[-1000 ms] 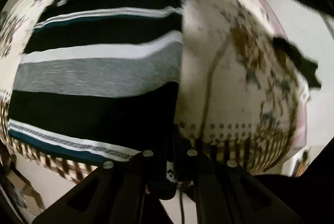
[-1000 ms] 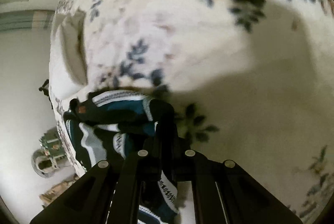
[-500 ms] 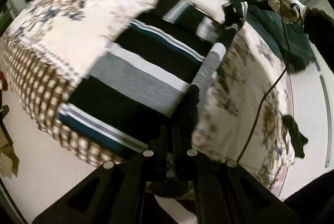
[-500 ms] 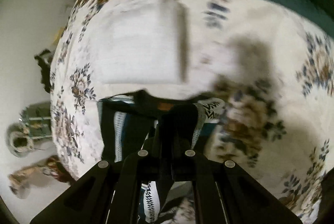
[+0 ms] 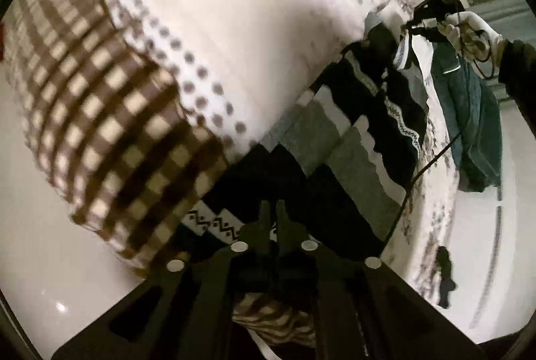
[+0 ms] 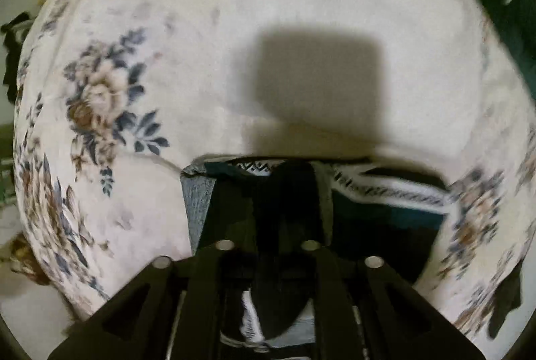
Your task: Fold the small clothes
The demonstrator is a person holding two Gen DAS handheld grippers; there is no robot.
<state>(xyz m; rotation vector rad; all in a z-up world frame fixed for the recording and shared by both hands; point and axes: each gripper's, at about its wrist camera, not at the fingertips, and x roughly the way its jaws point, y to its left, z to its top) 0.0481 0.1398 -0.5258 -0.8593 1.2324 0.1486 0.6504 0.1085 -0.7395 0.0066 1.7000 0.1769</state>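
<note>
Garment: a small knitted top in black, grey, white and teal stripes with zigzag trim (image 5: 338,159) hangs stretched between the two grippers, above the bed.
Left gripper: the left gripper (image 5: 272,226) has its black fingers pressed together on the zigzag-trimmed hem of the top, right at its tips.
Right gripper: the right gripper (image 6: 288,226) is clamped on a dark fold of the same top (image 6: 385,212); in the left wrist view it shows far ahead and to the right, held by a white-gloved hand (image 5: 469,31).
Bed: a cream floral bedspread (image 6: 301,8) lies ahead of and below the right gripper, with a brown-and-cream checked border (image 5: 110,112) ahead-left of the left gripper.
Other cloth: a dark teal garment (image 5: 475,125) hangs off the bed's far edge, beyond the right gripper.
Progress: judging by these views, folding has barely started; the top is gripped at both ends but carries only loose doubling, no finished fold.
Remaining: it probably still has to be laid flat on the bedspread, folded over and pressed; the teal garment looks unfolded too.
Change from earlier: half a second ago the top lay spread flat on the bedspread; now it is lifted and drooping in the middle, and both views have swung.
</note>
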